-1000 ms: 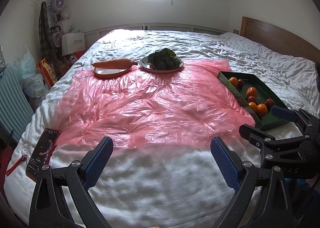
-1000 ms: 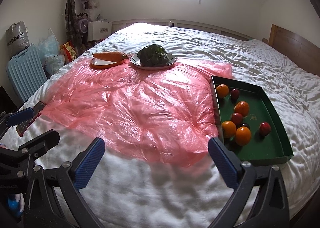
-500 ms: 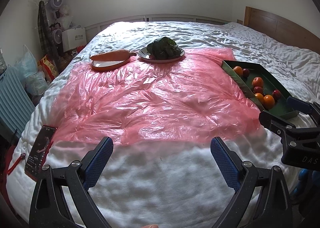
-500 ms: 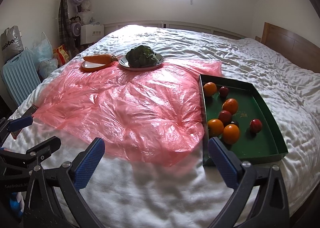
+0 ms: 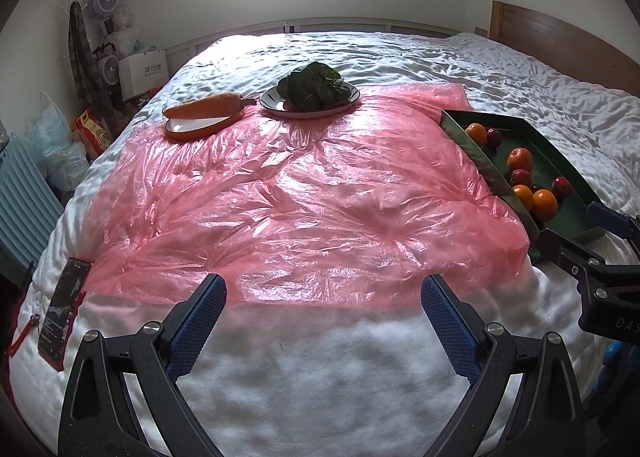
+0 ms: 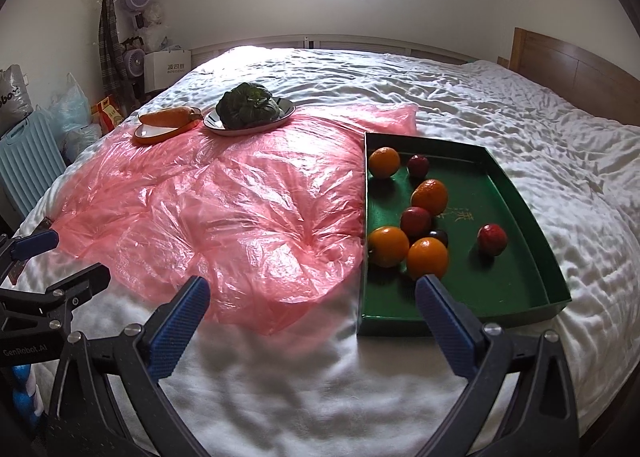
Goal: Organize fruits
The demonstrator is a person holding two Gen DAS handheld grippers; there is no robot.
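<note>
While both tools hang over the near edge of the white bed (image 6: pixel 280 389), the left gripper (image 5: pixel 322 321) stands with its blue-padded jaws spread wide, nothing between them but bare quilt. Same story for the right gripper (image 6: pixel 312 313): jaws far apart, empty, its right fingertip (image 6: pixel 430 289) overlapping the near end of the green tray (image 6: pixel 516 285) in view, though whether it touches cannot be told. From the left camera the right tool shows only in part at the right border, its body cut off by the frame.

Just beyond, a crumpled pink plastic sheet (image 5: pixel 304 193) covers the middle of the bed, and a phone (image 5: pixel 64 313) lies at its near left corner. Right of the sheet sits the tray, its left wall touching the plastic. Inside it: four oranges, one (image 6: pixel 427 258) nearest the tool, one (image 6: pixel 388 246) beside it against the left wall, one (image 6: pixel 430 197) mid-tray, one (image 6: pixel 384 162) in the far left corner. Red fruits are scattered among them, one (image 6: pixel 492 239) alone to the right, one (image 6: pixel 416 221) in the cluster, one (image 6: pixel 418 165) at the far end. A small dark fruit (image 6: pixel 439 236) peeks out behind the nearest orange, mostly hidden, kind unclear.

Further back, a carrot (image 5: pixel 204 107) lies across an orange-rimmed plate (image 5: pixel 196 128), and beside it a grey plate (image 5: pixel 276 107) carries dark leafy greens (image 5: pixel 314 85). Beyond the bed, bags and fans crowd the left wall, too small to read well.
</note>
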